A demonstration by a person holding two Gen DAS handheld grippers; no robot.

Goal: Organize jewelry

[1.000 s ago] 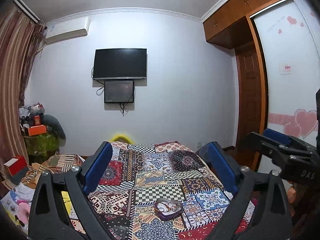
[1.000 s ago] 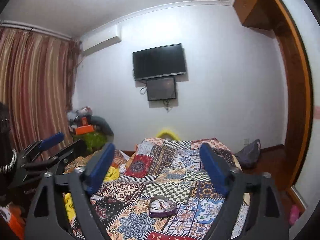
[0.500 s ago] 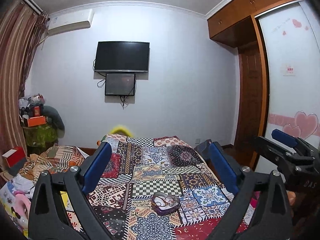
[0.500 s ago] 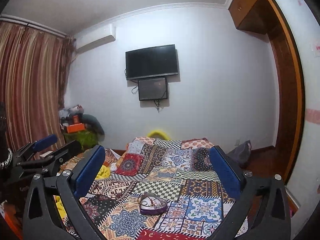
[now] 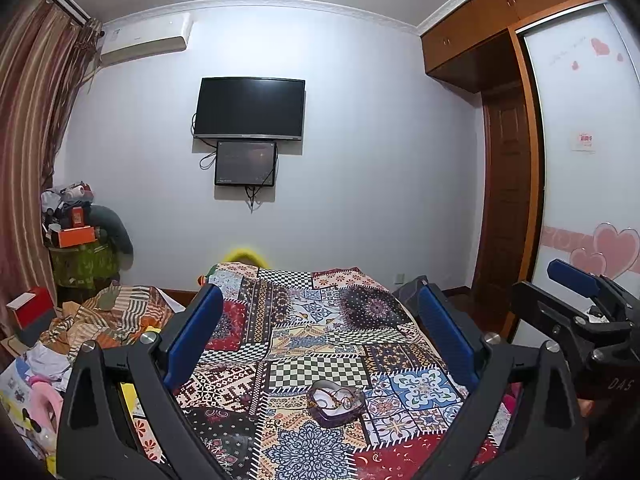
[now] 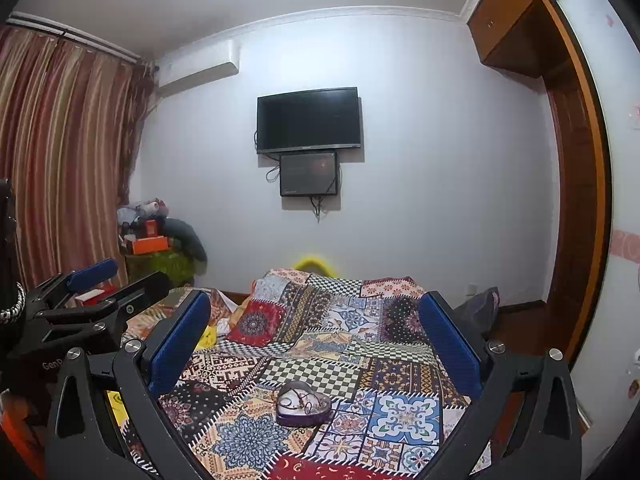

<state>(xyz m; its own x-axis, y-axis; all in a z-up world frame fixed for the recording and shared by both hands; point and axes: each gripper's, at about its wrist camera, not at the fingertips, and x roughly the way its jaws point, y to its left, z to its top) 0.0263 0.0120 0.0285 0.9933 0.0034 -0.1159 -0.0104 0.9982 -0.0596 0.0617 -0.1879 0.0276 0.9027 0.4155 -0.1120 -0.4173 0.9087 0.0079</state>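
Note:
A purple heart-shaped box [image 5: 335, 401] with jewelry tangled inside lies open on the patchwork bedspread [image 5: 304, 320]; it also shows in the right wrist view [image 6: 303, 404]. My left gripper [image 5: 320, 316] is open and empty, held above and short of the box. My right gripper [image 6: 316, 316] is open and empty too, at a similar height. The right gripper shows at the right edge of the left wrist view [image 5: 576, 304]; the left gripper shows at the left of the right wrist view [image 6: 96, 292].
A TV [image 5: 249, 108] and a small screen [image 5: 245, 163] hang on the far wall. Cluttered clothes and boxes [image 5: 72, 320] lie left of the bed. A wooden wardrobe and door [image 5: 508, 220] stand at right. Striped curtains [image 6: 60, 160] hang at left.
Both grippers have tilted and shifted slightly, so the box now sits a little further left and lower between the fingers. Both stay open.

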